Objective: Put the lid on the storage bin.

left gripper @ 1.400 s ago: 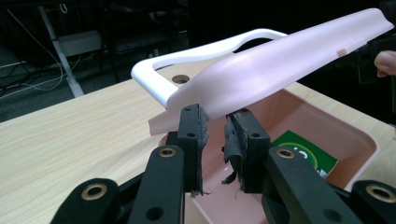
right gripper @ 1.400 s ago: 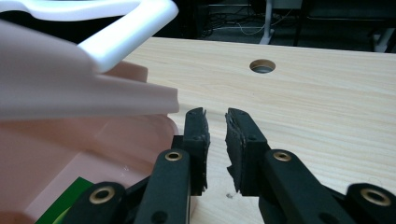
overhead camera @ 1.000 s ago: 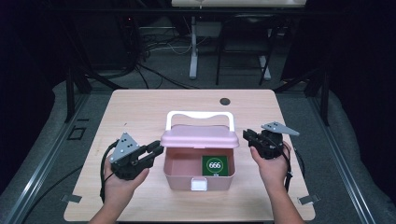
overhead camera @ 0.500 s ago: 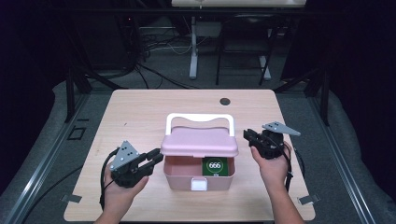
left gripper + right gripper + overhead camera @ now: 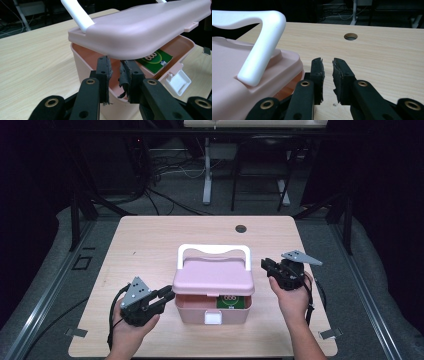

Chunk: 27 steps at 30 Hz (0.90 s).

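- On the wooden table (image 5: 150, 245) stands a pink box (image 5: 212, 307), its pink lid (image 5: 214, 276) tilted, raised at the front and not yet shut, with a white handle (image 5: 213, 251) on top.
- Inside the box lies a green pack (image 5: 154, 58), partly under the lid; a white latch (image 5: 213, 318) hangs at the front wall.
- Left gripper (image 5: 167, 296), held in a hand (image 5: 131, 327), sits at the box's left front corner, jaws slightly parted just beneath the lid's edge, grasping nothing.
- Right gripper (image 5: 265, 264) rests beside the box's right side, jaws a little apart and empty.
- A round hole (image 5: 241, 228) marks the table's far side.
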Each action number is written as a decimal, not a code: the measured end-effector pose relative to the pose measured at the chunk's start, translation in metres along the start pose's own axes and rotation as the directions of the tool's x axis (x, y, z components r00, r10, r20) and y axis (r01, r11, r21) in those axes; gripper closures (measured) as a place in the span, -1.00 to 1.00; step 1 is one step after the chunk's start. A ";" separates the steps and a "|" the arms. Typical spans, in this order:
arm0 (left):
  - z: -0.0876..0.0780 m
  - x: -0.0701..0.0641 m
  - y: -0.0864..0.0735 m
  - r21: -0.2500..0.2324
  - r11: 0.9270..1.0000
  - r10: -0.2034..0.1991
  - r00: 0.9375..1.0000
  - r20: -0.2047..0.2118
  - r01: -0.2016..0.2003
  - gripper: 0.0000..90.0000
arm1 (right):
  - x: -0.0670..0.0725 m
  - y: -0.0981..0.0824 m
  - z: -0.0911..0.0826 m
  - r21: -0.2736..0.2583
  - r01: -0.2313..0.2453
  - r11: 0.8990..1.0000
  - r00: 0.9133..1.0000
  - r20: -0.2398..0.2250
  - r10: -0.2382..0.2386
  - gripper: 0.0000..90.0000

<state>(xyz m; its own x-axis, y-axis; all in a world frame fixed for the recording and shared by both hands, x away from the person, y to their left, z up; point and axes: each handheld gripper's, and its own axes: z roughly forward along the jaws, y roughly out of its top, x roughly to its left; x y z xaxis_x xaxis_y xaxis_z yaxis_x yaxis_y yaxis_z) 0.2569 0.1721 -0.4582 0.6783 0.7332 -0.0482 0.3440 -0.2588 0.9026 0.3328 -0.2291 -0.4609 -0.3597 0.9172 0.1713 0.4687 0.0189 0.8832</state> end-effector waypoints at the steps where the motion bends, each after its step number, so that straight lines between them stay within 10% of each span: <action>1: 0.000 0.000 -0.001 0.004 1.000 0.001 1.000 0.001 -0.001 0.70 | 0.000 0.000 0.000 0.000 0.000 1.000 1.000 0.000 0.000 0.74; 27: 0.002 -0.003 -0.019 0.063 0.998 -0.003 1.000 0.016 0.002 0.71 | 0.000 0.000 -0.001 -0.004 0.001 1.000 1.000 -0.002 -0.001 0.74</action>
<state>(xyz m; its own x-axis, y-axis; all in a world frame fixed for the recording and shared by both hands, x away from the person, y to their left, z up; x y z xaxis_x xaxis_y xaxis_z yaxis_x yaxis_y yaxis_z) 0.2492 0.1736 -0.4757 0.6879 0.7235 -0.0577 0.3856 -0.2970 0.8736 0.3322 -0.2292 -0.4603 -0.3619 0.9163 0.1717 0.4652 0.0179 0.8850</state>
